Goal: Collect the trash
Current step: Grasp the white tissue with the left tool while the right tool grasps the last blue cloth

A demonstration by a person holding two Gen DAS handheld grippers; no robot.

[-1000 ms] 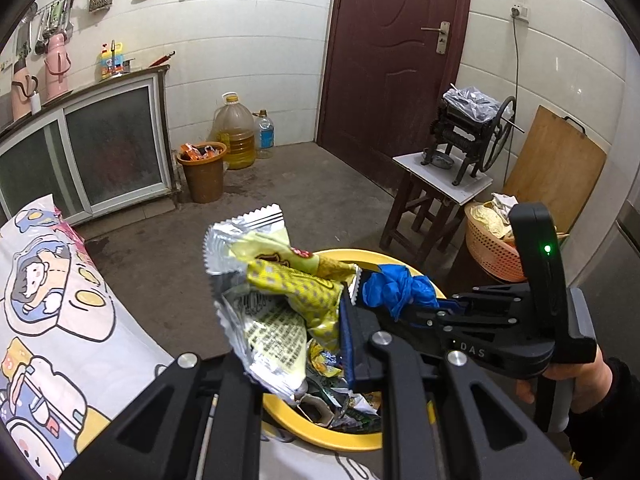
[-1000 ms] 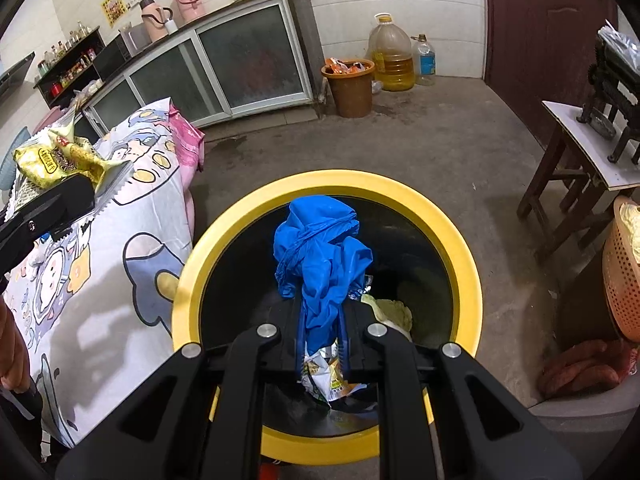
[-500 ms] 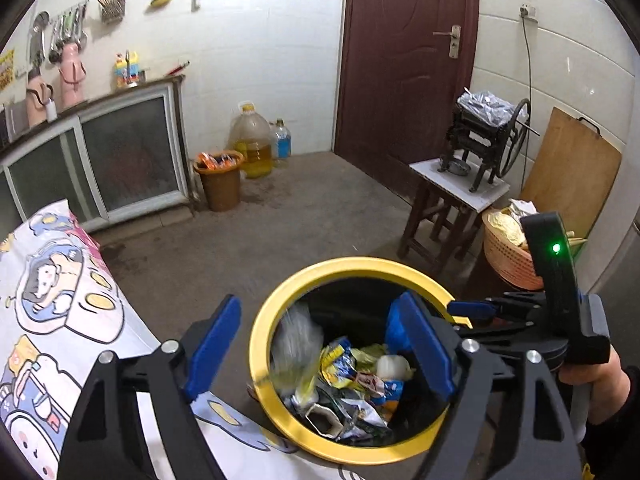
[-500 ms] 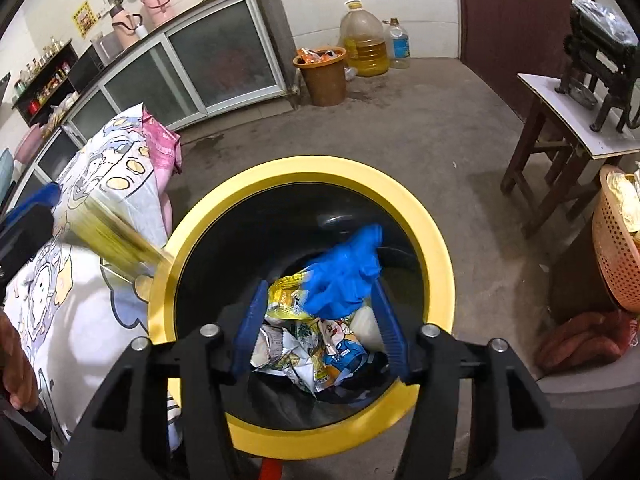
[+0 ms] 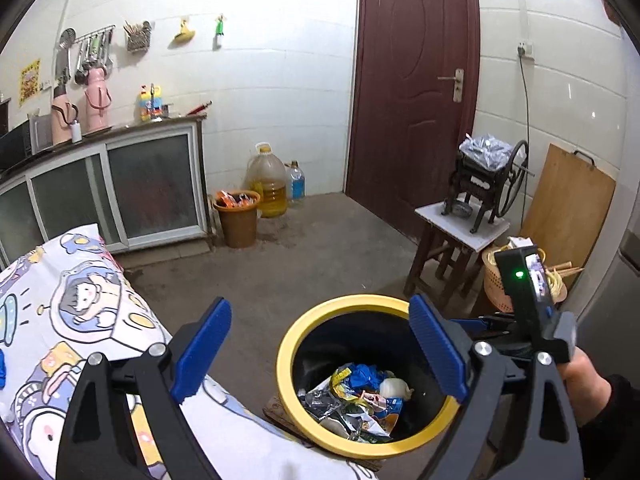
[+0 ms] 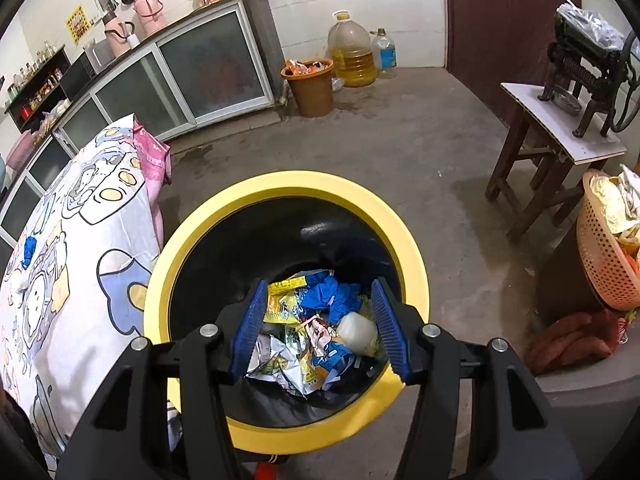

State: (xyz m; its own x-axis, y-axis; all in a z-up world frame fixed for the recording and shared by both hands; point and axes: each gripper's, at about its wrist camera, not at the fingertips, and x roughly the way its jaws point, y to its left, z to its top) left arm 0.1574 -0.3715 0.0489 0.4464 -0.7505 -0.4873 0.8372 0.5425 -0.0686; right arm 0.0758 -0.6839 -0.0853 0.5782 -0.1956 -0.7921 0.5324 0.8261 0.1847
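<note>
yellow-rimmed bin, wrappers, blue glove

A: The bin looks like plastic: a smooth, matt yellow rim around a glossy black inner wall that catches a highlight.

B: And what lies in it?

A: Crinkled foil wrappers, shiny and silvered inside, and a blue glove of thin, limp rubbery stuff, dull in finish.

B: The gripper pads?

A: Ribbed blue pads, rubbery by the look, on matt black plastic arms with bright metal screws.

B: The surroundings?

A: Printed cotton-like cloth, soft and matt; a rough concrete floor; glazed white wall tiles; a worn wooden stool; a perforated plastic basket.
</note>
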